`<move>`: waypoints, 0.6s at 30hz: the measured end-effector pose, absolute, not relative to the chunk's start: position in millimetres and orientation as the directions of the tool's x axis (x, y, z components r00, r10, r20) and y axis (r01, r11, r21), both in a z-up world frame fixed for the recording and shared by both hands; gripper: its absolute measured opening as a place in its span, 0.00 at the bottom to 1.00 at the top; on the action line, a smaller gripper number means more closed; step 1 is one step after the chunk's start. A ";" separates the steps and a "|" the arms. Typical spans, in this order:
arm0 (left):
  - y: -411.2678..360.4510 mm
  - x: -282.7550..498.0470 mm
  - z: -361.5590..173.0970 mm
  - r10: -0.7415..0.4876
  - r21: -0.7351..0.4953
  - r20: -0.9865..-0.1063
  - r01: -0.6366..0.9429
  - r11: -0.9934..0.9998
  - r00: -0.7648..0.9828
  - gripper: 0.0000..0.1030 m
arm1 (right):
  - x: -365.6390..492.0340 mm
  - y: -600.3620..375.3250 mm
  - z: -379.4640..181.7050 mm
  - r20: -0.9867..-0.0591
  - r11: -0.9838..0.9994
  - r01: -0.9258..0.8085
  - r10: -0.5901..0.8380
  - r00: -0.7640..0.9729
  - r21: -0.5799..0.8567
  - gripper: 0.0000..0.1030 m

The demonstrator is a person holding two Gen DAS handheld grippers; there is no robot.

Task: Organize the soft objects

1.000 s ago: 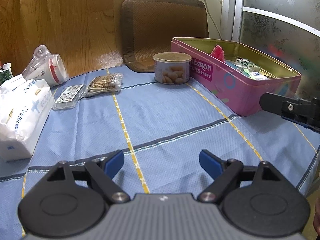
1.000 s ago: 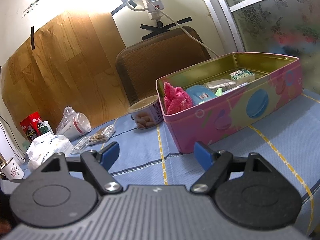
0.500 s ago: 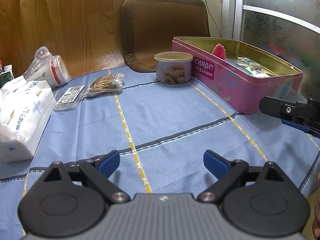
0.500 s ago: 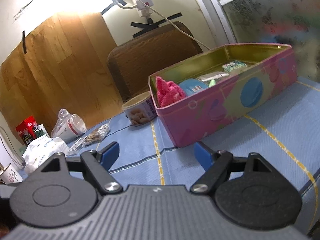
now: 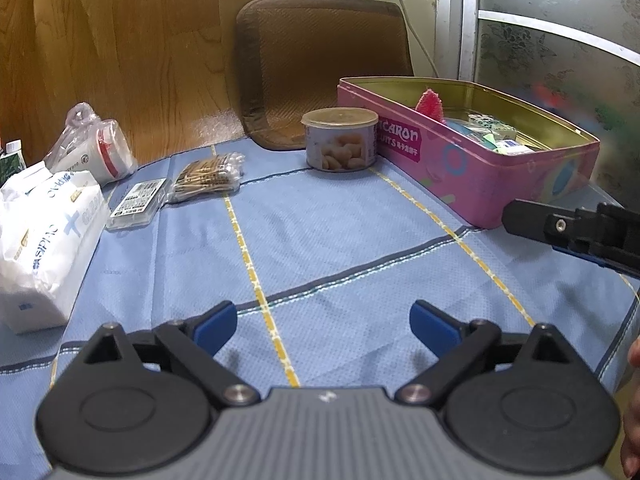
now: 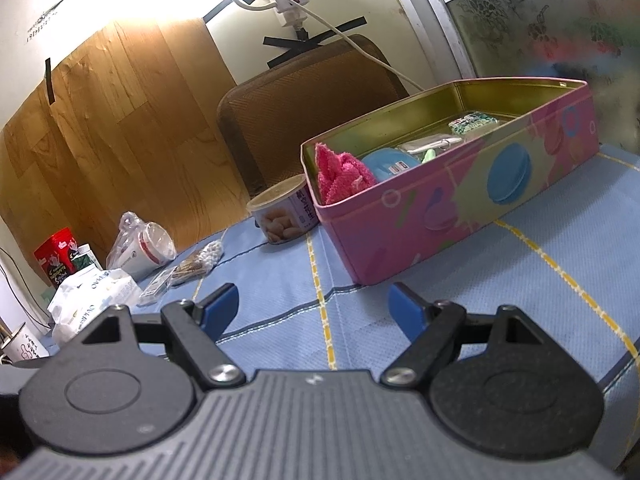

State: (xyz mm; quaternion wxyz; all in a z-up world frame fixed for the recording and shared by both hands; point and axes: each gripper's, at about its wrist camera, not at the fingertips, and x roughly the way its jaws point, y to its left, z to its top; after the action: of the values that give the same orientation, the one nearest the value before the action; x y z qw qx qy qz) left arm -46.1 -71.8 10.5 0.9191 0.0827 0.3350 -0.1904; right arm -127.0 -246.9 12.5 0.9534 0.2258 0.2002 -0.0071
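Note:
A pink tin box (image 5: 480,168) (image 6: 460,208) stands open on the blue tablecloth at the right. A pink fluffy cloth (image 6: 340,176) (image 5: 430,105) sits in its near-left corner, beside a blue pack (image 6: 390,162) and small packets. A white tissue pack (image 5: 44,236) (image 6: 92,296) lies at the left. My left gripper (image 5: 323,324) is open and empty over the cloth. My right gripper (image 6: 312,306) is open and empty in front of the box; one of its fingers (image 5: 568,228) shows at the right of the left wrist view.
A round can of nuts (image 5: 340,140) (image 6: 282,216) stands left of the box. A cotton swab bag (image 5: 208,176), a small clear case (image 5: 138,202) and bagged paper cups (image 5: 96,148) lie at the back left. A brown chair back (image 5: 320,68) stands behind the table.
Both grippers have drawn back and tilted slightly; the box sits a little farther off in the right wrist view. Both stay open and empty.

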 end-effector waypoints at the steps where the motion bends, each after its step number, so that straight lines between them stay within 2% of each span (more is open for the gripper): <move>1: -71.5 -45.9 10.6 -0.294 0.026 -0.647 0.405 0.914 0.704 0.94 | -127.0 -246.6 12.5 -0.385 0.898 0.103 0.077 0.920 0.427 0.82; 18: -62.9 -42.6 9.7 -0.266 0.039 -0.639 0.376 0.926 0.722 0.96 | -125.1 -238.2 11.6 -0.391 0.911 0.077 0.096 0.915 0.406 0.82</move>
State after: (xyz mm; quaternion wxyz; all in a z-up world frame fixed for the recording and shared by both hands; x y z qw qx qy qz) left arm -42.6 -62.9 9.7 0.9242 0.0832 0.3299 -0.1735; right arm -125.1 -238.2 11.6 0.9555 0.2111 0.2058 0.0050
